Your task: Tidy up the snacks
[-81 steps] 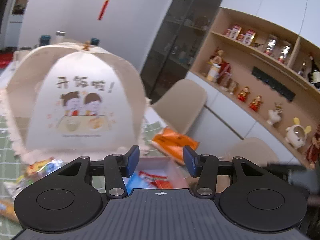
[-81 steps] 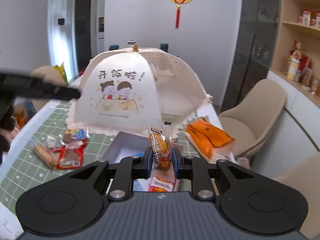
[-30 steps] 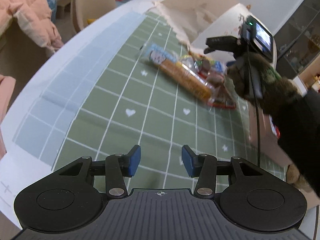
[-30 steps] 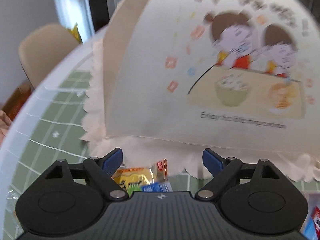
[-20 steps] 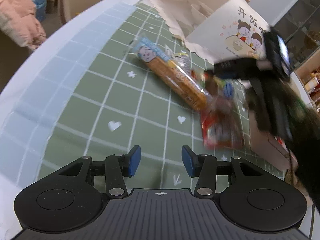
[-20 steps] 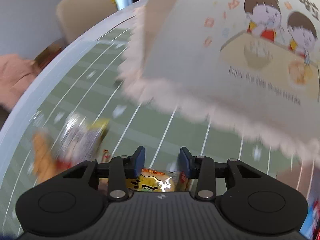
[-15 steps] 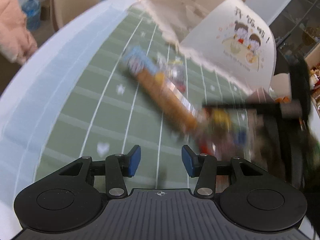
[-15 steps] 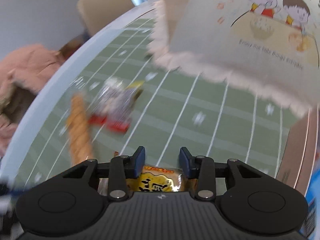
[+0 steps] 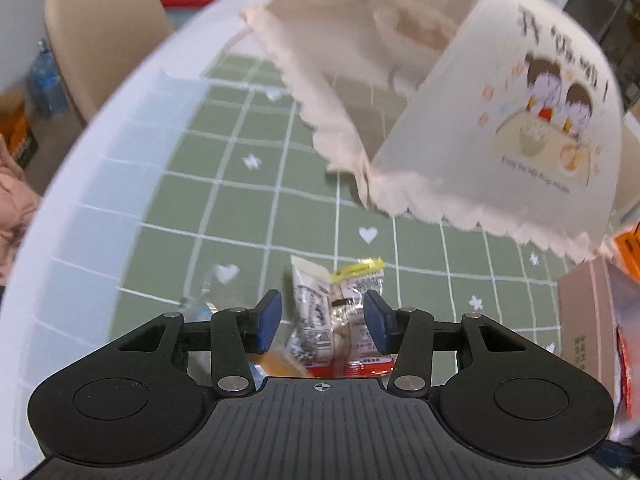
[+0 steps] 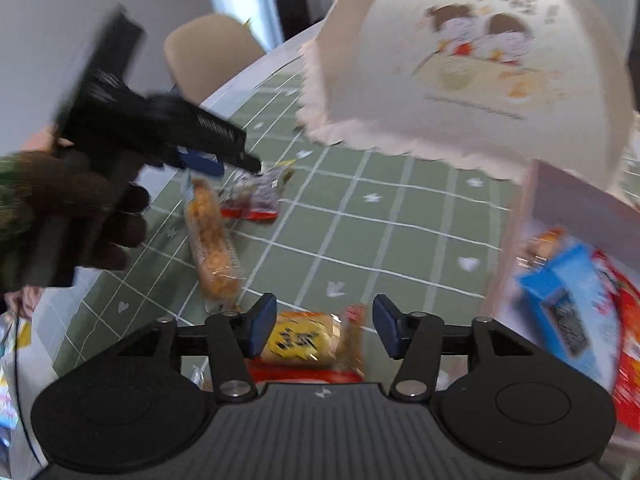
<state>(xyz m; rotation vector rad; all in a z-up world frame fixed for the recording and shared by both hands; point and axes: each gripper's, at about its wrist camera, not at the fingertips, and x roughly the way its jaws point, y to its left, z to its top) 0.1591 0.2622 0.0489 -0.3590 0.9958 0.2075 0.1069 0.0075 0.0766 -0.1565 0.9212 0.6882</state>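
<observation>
In the left wrist view my left gripper point(image 9: 322, 320) stands open just above a small pile of snacks: a white and silver packet point(image 9: 312, 312) and a yellow-topped packet point(image 9: 360, 280) lie between its pads, untouched. The right wrist view shows that gripper point(image 10: 216, 160) in a gloved hand, over a long orange biscuit pack point(image 10: 212, 240) and a silver and red packet point(image 10: 256, 196). My right gripper point(image 10: 324, 328) has its jaws opening, with a yellow snack packet point(image 10: 304, 340) between them; its right pad stands clear of the packet. The cardboard box point(image 10: 560, 200) holds blue and red packets at the right.
A cream mesh food cover point(image 9: 480, 120) with a cartoon print stands on the green checked cloth point(image 9: 240, 208) behind the snacks. The box wall point(image 9: 580, 320) is at the right. The table's white edge curves along the left, with a beige chair point(image 9: 100, 32) beyond it.
My left gripper has swept across the cloth to hang over the small packets. My right gripper closed around the yellow packet, pulled back toward the box, and its jaws now stand wider.
</observation>
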